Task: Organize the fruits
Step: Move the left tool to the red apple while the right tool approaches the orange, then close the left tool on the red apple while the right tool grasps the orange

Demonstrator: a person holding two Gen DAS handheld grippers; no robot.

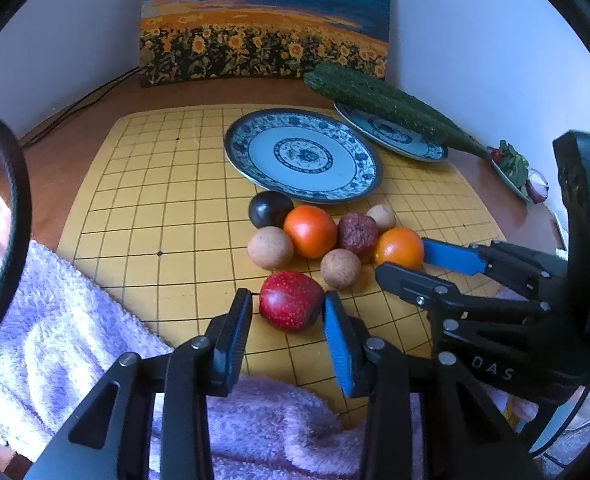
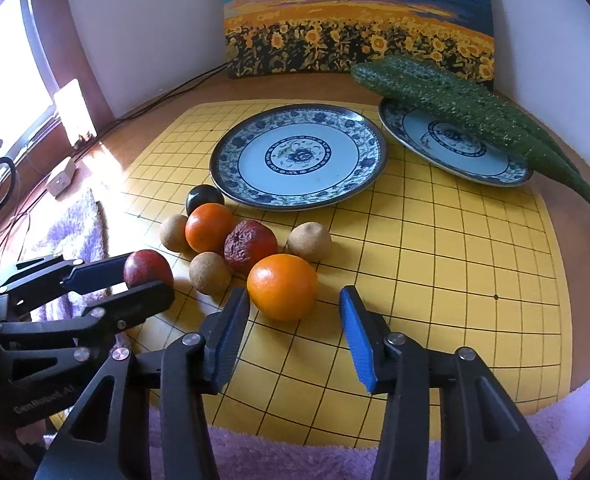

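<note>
two tools (image 1: 288, 312) (image 2: 295, 320) open: l round apple (image 1: 291, 300), r round orange (image 2: 282, 287).

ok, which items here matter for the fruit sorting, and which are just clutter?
Job: red apple, two oranges, wrinkled red fruit, three tan fruits, dark plum, empty plate.

Clutter: cucumber on second plate, sunflower painting, purple towel.

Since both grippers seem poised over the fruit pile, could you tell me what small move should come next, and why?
Probably close the left gripper on the red apple: its open fingers already flank it, and the near plate is bare. The right gripper similarly brackets an orange.
</note>
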